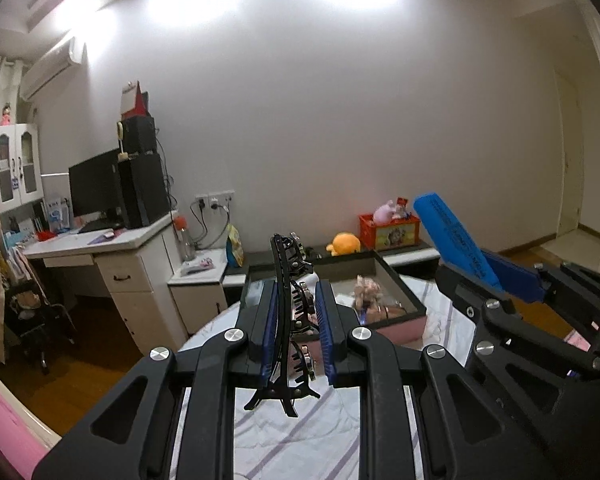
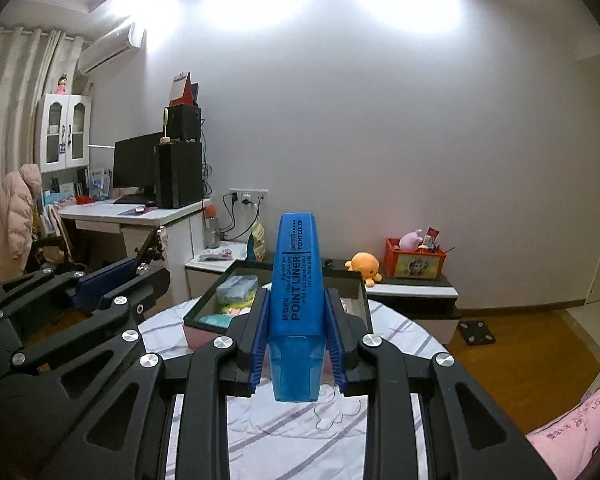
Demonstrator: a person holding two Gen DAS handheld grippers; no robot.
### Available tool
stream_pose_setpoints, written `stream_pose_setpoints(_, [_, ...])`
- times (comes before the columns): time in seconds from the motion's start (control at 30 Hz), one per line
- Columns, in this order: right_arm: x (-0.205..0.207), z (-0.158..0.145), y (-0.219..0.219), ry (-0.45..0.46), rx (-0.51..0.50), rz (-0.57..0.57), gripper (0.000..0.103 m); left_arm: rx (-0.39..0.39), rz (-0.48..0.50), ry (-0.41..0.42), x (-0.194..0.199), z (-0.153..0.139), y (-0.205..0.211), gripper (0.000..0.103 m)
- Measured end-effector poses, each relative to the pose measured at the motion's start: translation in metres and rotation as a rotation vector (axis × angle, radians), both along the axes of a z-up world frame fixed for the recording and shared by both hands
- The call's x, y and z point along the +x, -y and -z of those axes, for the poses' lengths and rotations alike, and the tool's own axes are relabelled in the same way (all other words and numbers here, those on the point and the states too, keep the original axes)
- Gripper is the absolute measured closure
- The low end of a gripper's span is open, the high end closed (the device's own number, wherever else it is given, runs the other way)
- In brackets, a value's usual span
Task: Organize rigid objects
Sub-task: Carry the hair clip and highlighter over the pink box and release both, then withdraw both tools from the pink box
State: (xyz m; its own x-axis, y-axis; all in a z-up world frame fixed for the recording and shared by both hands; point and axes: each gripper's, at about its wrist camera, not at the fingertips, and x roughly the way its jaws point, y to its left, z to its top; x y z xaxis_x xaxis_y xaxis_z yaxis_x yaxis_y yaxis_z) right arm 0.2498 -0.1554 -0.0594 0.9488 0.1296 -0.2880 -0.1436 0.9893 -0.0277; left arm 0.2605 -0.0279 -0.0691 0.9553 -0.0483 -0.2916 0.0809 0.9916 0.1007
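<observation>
Left gripper (image 1: 298,328) is clamped on a black hair clip (image 1: 290,320), the long toothed kind. Clip stands roughly upright btw the blue pads, top end sticking up past the fingertips and the bottom prongs hanging below them. Right gripper (image 2: 296,332) is closed around a blue highlighter (image 2: 296,292) w/ "POINT LINER" printed on the barrel, translucent cap end pointing back toward the cam and the other end poking up and fwd. In the left wrist view the same highlighter (image 1: 452,240) shows off to the right, tilted, held by the right gripper (image 1: 496,284).

Both tools hang above a table w/ a white striped cloth (image 2: 284,424). Just ahead of them on the cloth sits a dark-rimmed box (image 2: 278,272) w/ a pink base; inside there's a clear plastic container (image 2: 236,288) plus some other small stuff, too blurry to ID. Neither the clip nor the highlighter is in the box, both up in the air near its front edge.

Bg: white desk (image 2: 140,216) w/ monitor (image 2: 136,164) on the left, orange plush (image 2: 364,264) by the wall.
</observation>
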Motion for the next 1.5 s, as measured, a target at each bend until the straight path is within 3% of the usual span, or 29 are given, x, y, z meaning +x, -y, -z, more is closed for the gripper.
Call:
stream_pose_setpoints(0.47, [0.022,-0.01,0.001,0.06,-0.009,0.017,0.076,0.03,0.032,0.122,0.022,-0.016,0.012,0.084])
stream_pose_setpoints(0.73, [0.063,-0.007,0.003,0.051,-0.026,0.031,0.076,0.058,0.032,0.111,0.071,-0.008,0.017,0.084])
stream_pose_setpoints(0.93, [0.115,0.008,0.003,-0.001,-0.057,0.037,0.076,0.067,0.054,0.014,0.131,0.011,0.018,0.084])
stream_pose_setpoints(1.0, [0.134,0.016,0.004,-0.038,-0.066,0.036,0.076,0.059,0.068,-0.068,0.158,0.024,0.019,0.083])
stream_pose_setpoints(1.17, [0.189,0.055,-0.002,-0.186,-0.09,0.033,0.076,0.058,0.069,-0.27,0.219,0.076,0.021,0.082])
stream_pose_setpoints(1.3, [0.216,0.088,-0.002,-0.291,-0.094,0.018,0.075,0.037,0.064,-0.349,0.237,0.101,0.018,0.081])
stream_pose_setpoints(1.43, [0.221,0.093,0.001,-0.31,-0.064,-0.005,0.074,0.045,0.046,-0.346,0.234,0.098,0.016,0.063])
stream_pose_setpoints(1.5, [0.216,0.087,0.005,-0.283,-0.048,0.006,0.069,0.049,0.014,-0.321,0.226,0.089,0.01,0.047])
